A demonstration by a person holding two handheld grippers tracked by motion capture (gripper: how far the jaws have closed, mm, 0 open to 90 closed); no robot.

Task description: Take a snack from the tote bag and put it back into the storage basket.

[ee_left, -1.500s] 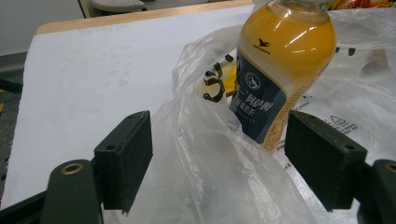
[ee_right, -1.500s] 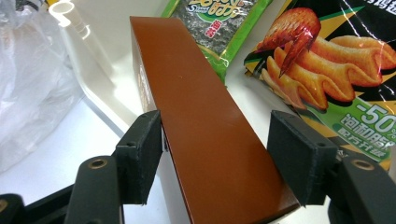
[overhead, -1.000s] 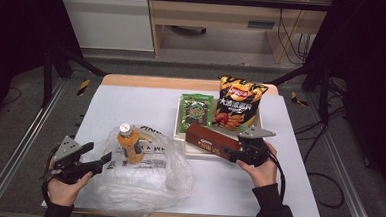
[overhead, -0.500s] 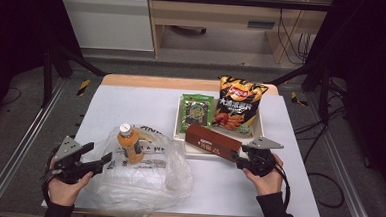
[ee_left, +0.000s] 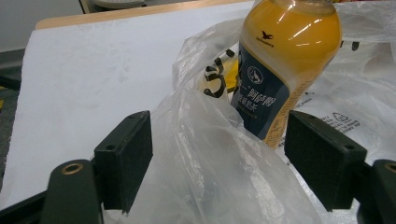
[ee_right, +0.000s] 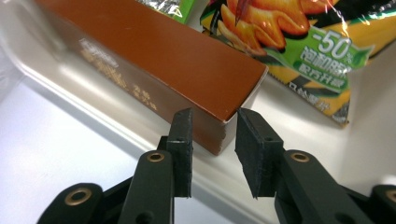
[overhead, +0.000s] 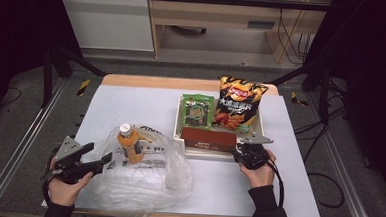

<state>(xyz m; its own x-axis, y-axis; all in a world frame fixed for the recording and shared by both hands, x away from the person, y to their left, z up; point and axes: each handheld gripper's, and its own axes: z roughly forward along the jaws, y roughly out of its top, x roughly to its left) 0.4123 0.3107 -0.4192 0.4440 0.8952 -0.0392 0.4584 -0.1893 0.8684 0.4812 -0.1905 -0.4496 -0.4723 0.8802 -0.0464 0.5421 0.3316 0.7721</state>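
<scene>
Here the right gripper (ee_right: 212,126) stands at the near right corner of the brown box (ee_right: 154,60), its jaws parted a little way, one pad on each side of the corner edge and neither yet pressing on the cardboard. The box lies along the front edge of the white tray (overhead: 258,126), with the green snack packet (overhead: 197,108) and the orange crisp bag (overhead: 239,103) behind it. At the near left of the worktop (overhead: 131,100), the left gripper (ee_left: 219,154) is spread wide around a fold of the clear plastic bag (overhead: 142,178), released rather than clamped; the orange drink bottle (ee_left: 285,60) stands upright inside the bag, just beyond the jaws. The step in hand appears to be seizing the box so that it can go into the bag. A corner offers a poor hold, since the pads would bear on two slanting faces and the box might swivel or slip out. The better course is to slide the right gripper along so that the pads meet the long flat sides squarely, then close firmly and lift level over the tray rim. The left gripper should pinch the bag's fold and raise it, keeping the mouth wide without tipping the bottle.
</scene>
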